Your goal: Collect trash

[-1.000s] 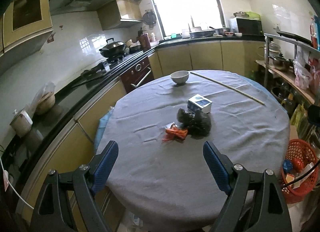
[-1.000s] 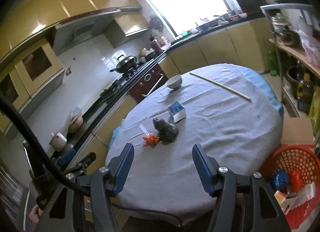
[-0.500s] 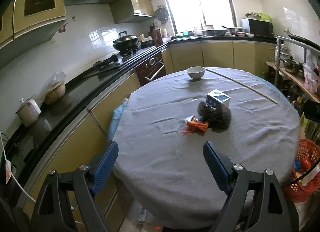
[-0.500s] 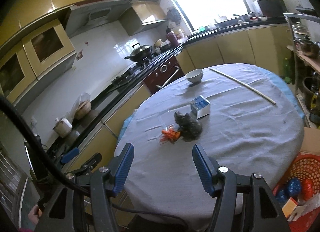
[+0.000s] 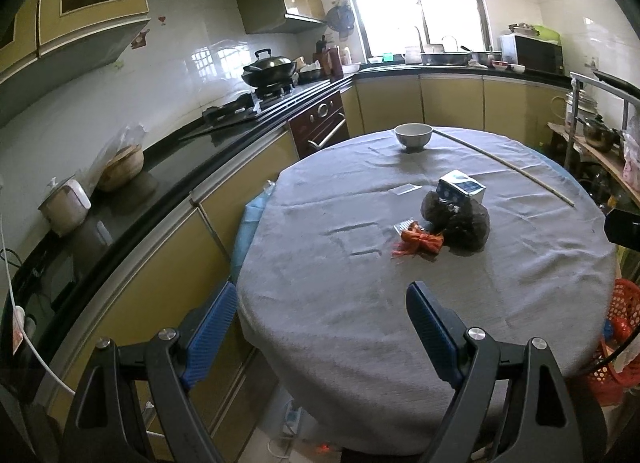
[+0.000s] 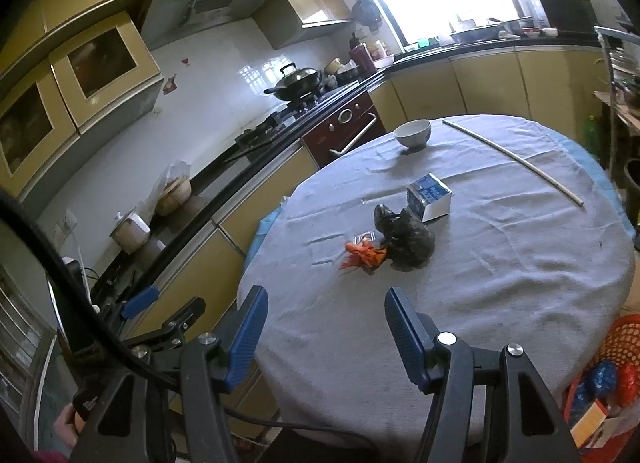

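Note:
On the round table with a grey cloth (image 5: 400, 303) (image 6: 500, 271) lies a small heap of trash: an orange wrapper (image 5: 420, 241) (image 6: 366, 253), a dark crumpled bag (image 5: 458, 217) (image 6: 406, 237) and a blue-and-white carton (image 5: 460, 187) (image 6: 430, 197). A clear wrapper (image 5: 406, 189) lies flat nearby. My left gripper (image 5: 322, 323) hangs open at the table's near edge, well short of the heap, nothing between its fingers. My right gripper (image 6: 324, 329) is open and empty too, also at the near edge. The left gripper (image 6: 160, 313) shows at the lower left of the right wrist view.
A white bowl (image 5: 414, 135) and a long thin stick (image 5: 508, 165) lie at the table's far side. A red basket (image 6: 604, 387) with trash stands on the floor at the right. The black kitchen counter (image 5: 160, 167) runs close along the left; a shelf rack (image 5: 600, 135) stands right.
Both grippers have drifted sideways, so the table and trash heap sit further right in both views. Neither gripper's opening has changed, and the trash lies where it was.

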`<state>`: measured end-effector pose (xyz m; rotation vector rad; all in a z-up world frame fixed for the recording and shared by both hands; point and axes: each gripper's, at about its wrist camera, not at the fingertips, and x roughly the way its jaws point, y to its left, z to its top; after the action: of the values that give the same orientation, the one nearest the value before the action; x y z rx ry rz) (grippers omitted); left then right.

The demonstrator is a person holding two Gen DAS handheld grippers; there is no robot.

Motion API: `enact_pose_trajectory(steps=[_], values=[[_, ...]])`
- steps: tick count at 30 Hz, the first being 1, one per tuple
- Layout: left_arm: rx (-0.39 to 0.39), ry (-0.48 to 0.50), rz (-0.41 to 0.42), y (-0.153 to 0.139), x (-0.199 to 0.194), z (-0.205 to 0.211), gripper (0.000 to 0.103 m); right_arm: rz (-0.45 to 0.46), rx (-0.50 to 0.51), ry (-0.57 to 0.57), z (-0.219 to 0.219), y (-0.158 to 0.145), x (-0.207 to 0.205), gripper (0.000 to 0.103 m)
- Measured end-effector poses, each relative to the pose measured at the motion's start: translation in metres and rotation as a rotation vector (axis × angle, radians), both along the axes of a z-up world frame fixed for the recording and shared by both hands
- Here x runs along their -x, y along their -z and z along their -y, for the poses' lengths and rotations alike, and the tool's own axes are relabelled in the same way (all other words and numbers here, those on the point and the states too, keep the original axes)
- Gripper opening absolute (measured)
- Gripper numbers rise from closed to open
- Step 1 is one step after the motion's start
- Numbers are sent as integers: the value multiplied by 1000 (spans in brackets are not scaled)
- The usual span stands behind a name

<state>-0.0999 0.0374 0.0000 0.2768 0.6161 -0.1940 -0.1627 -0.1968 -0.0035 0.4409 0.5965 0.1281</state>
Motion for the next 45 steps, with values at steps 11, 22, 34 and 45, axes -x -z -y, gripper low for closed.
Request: enact_pose_trajectory(steps=[11,22,34,45], values=[[-6,-16,-25,10,-9,-4,87,-28,7,-35,-10,9,-16,65],[-8,-33,-90,32,-31,-8,87,-72,9,-45,-11,27,-39,65],[-4,-47,-277,88,-84,-3,87,-173,-15,35,30,67,-88,65],[-1,-31,-385,114,-136,16,87,-261,6,17,62,99,-183,65]])
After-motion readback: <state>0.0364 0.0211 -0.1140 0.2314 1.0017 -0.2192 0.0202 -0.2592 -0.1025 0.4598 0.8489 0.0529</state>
